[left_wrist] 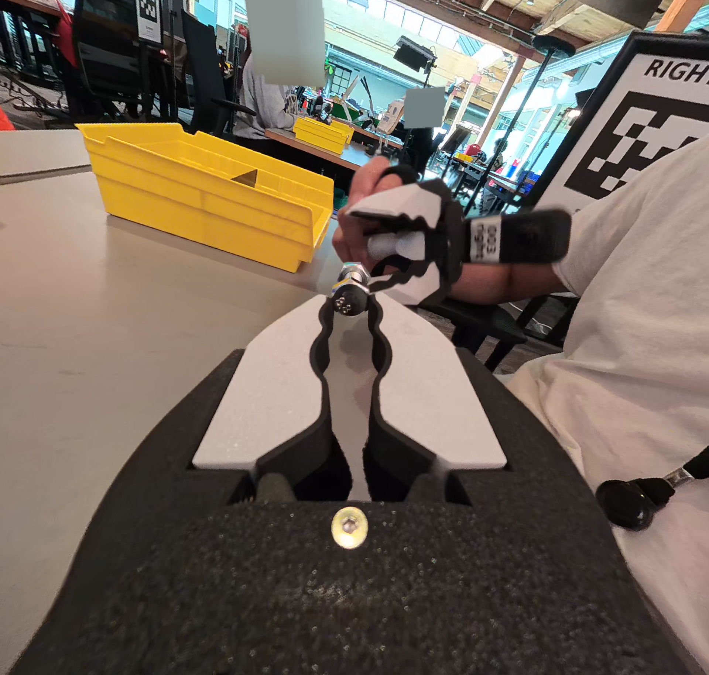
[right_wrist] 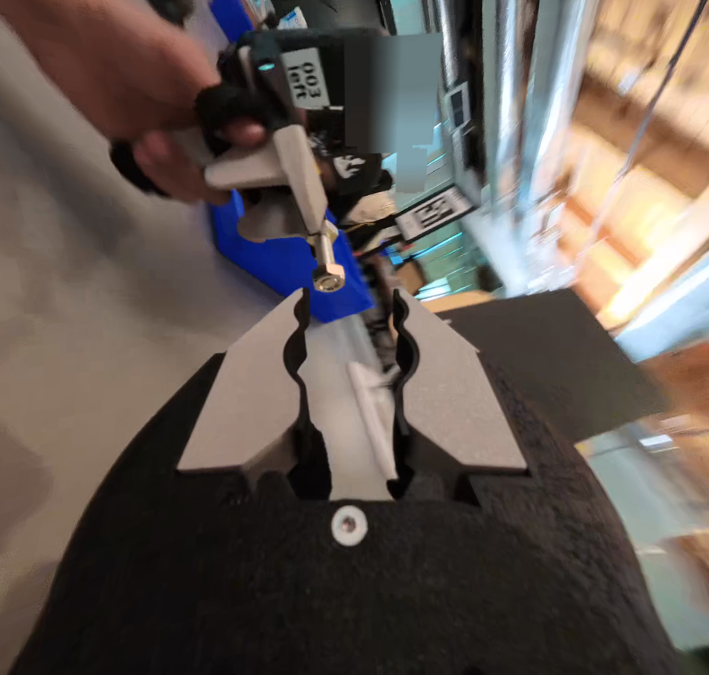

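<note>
Steel gleams at the tips of the left tool [left_wrist: 347, 304]: its two black-lined fingers are clamped on the dark head of a bolt [left_wrist: 348, 292], pads pressed to either side, with the shank pointing away toward 12 o'clock. A bright hex nut [left_wrist: 355, 271] sits on that shank just beyond the head. The right tool [left_wrist: 387, 254], held in a hand [left_wrist: 356, 212] at about 1 o'clock from the bolt, has its fingers spread; the tip of its lower finger [left_wrist: 383, 284] lies right beside the nut, though whether it touches cannot be told.

From the right wrist view the same bolt [right_wrist: 326, 254] hangs from the left tool [right_wrist: 312, 231] and ends in the nut [right_wrist: 328, 277], just ahead of the right tool [right_wrist: 349, 296], whose fingers stand apart with only air between them; the nut sits off the left fingertip at about 11 o'clock. A blue bin [right_wrist: 284, 258] lies behind on the table [right_wrist: 76, 311].

Farther off in the left wrist view, a yellow bin [left_wrist: 199, 192] rests on the pale table [left_wrist: 96, 330] at 10 o'clock. A framed black-and-white marker board [left_wrist: 633, 135] stands at 2 o'clock.
</note>
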`<action>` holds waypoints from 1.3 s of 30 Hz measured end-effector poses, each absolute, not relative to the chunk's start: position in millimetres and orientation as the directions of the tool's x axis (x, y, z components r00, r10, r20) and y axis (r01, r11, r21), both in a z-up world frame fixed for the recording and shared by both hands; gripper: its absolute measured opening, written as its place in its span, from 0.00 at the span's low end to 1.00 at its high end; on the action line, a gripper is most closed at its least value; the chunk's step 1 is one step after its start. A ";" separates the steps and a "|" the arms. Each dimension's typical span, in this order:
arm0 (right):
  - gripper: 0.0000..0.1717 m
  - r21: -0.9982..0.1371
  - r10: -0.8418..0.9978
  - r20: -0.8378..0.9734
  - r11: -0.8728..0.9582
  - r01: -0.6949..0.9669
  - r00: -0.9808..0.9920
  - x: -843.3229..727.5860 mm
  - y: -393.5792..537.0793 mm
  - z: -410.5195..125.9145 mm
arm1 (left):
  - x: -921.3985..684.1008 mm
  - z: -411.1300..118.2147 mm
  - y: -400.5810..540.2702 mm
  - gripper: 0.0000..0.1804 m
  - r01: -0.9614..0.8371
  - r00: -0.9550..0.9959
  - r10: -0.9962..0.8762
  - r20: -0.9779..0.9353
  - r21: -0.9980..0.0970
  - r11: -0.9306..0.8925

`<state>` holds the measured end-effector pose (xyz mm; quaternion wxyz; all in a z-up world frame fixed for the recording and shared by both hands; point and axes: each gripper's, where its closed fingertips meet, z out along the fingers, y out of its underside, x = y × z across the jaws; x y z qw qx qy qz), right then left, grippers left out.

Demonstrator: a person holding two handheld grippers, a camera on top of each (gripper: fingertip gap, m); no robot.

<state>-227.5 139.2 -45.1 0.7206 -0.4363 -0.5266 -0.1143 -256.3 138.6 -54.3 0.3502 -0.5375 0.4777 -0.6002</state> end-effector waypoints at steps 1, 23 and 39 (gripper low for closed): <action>0.27 -0.650 0.429 0.760 0.526 0.549 0.488 -224.6 142.4 -46.3 | -256.6 -53.8 139.6 0.09 -0.088 -0.169 -0.939 0.299 -0.954 -0.287; 0.10 -0.319 0.337 -0.902 -0.942 -0.107 -0.271 -231.8 129.5 -64.9 | -245.6 -63.8 133.0 0.09 -0.072 -0.085 -0.987 -0.139 -0.987 0.145; 0.10 -0.972 0.926 -0.220 -0.234 0.010 0.307 -234.1 133.6 -54.4 | -245.9 -67.2 132.6 0.09 -0.122 -0.146 -0.982 0.120 -0.987 -0.103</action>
